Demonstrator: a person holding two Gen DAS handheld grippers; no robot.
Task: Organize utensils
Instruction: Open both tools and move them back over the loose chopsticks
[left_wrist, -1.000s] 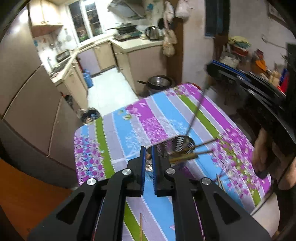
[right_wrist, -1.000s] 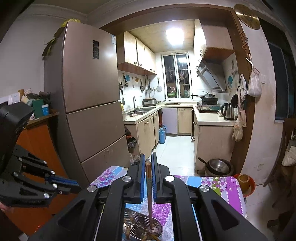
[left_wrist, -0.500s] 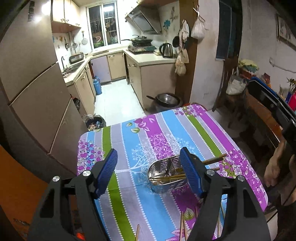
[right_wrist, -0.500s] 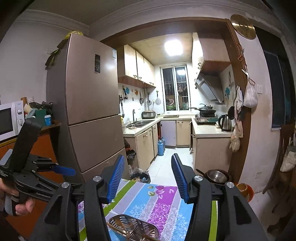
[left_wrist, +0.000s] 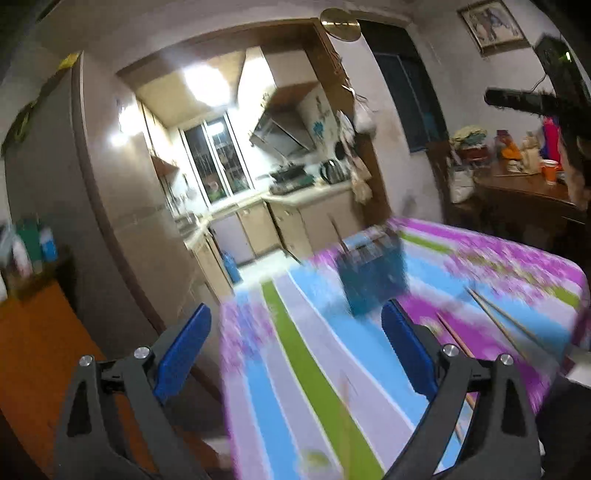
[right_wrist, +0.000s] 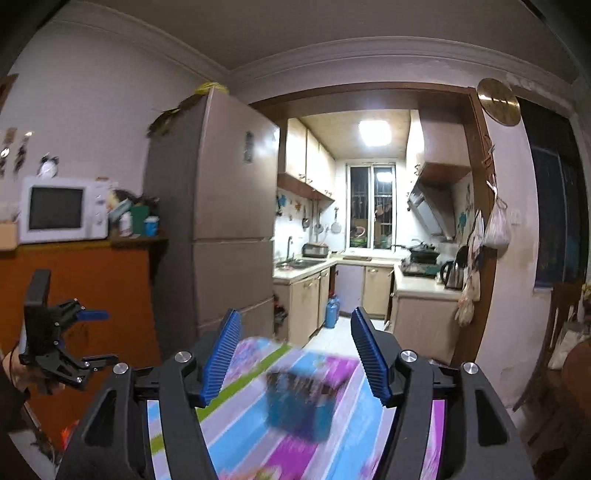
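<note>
Clearly the utensil holder (left_wrist: 373, 273) sits well in from the edges of the striped floral tablecloth (left_wrist: 317, 369), blurred in both views, so what stands in it cannot be made out. Loose chopsticks (left_wrist: 495, 314) lie flat on the cloth to its right, near the table's right edge. They look thin, stiff and light, likely to roll or skid on the fabric, so a pinch across the middle of a stick, jaws square to it, seems safest; the holder itself appears rigid and light enough to tip if knocked. Both tools are empty: the left gripper (left_wrist: 295, 347) is spreading its jaws wide with nothing between them, and the right gripper (right_wrist: 295, 354) is opening too, at a middling gap, only the holder showing beyond it. Open cloth lies all around the holder, giving room to approach. A wooden sideboard (left_wrist: 524, 199) crowds the right, and the fridge (right_wrist: 221, 221) stands off left.
</note>
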